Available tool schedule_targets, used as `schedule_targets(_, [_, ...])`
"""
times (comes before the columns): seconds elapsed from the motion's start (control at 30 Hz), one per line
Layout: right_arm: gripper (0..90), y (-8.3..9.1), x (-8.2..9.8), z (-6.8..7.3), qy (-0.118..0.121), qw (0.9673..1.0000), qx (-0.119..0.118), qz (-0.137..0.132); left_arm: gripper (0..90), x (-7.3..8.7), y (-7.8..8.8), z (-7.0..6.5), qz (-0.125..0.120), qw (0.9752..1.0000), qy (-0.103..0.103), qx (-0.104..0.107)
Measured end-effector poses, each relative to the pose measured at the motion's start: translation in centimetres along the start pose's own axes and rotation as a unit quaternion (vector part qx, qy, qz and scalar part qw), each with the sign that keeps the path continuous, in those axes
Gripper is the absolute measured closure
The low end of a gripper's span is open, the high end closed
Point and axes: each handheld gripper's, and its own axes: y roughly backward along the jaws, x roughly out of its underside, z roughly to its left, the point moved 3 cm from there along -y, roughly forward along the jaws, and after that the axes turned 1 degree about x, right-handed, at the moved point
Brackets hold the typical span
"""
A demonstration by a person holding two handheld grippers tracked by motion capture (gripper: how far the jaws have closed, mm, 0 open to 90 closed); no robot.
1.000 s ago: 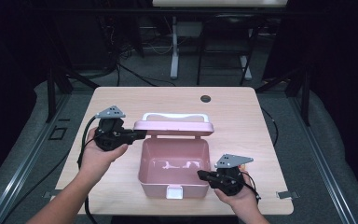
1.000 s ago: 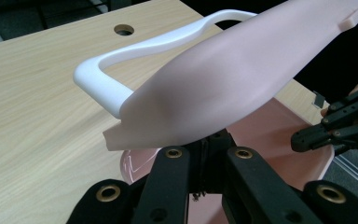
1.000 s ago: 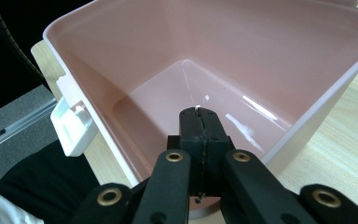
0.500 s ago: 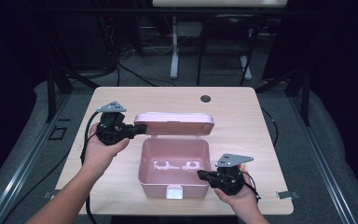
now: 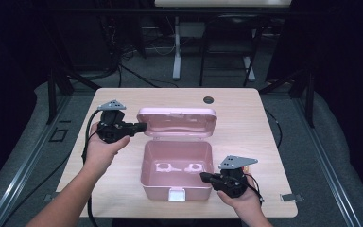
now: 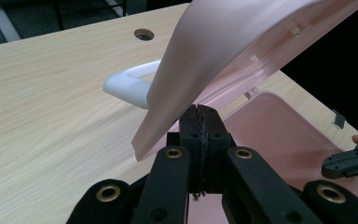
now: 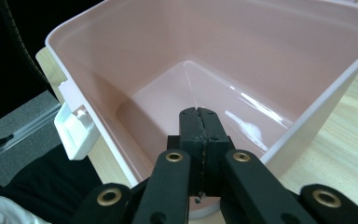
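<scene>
With the pink box (image 5: 177, 172) at the table's (image 5: 246, 118) near edge, the left gripper (image 5: 142, 126), jaws closed and empty, should nudge the lid (image 5: 177, 122) back gently while the closed, empty right gripper (image 5: 204, 177) steadies the box's front corner

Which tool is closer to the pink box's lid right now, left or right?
Left. The left tool sits at the lid's left edge; the right tool is down at the box's front right corner.

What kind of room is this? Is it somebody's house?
Probably not a house: more likely a lab or recording studio. A bare wooden table stands among dark curtains, with metal stands and cables on the grey floor behind it.
</scene>
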Motion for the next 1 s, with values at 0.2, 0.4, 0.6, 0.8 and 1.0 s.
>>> schedule_targets(0.2, [90.0, 0.0, 0.0, 0.0, 0.001, 1.0, 0.003, -0.002, 89.5, -0.1, -0.3, 0.2, 0.002, 1.0, 0.002, 0.002])
schedule_targets(0.4, [90.0, 0.0, 0.1, -0.1, -0.003, 1.0, -0.002, -0.008, 89.5, -0.1, -0.7, 0.5, 0.002, 1.0, 0.005, 0.0])
schedule_targets(0.6, [90.0, 0.0, 0.2, -0.1, -0.005, 0.9999, -0.002, -0.013, 89.5, 0.3, -0.9, 0.9, 0.003, 0.9999, 0.012, -0.004])
schedule_targets(0.8, [90.0, 0.0, 0.2, 0.0, -0.002, 0.9999, 0.002, -0.016, 89.5, 1.1, -1.2, 1.4, 0.007, 0.9998, 0.014, -0.009])
schedule_targets(1.0, [90.0, 0.0, 0.2, 0.1, 0.0, 0.9998, 0.007, -0.018, 89.1, 1.7, -1.1, 1.4, 0.006, 0.9998, 0.017, -0.008])
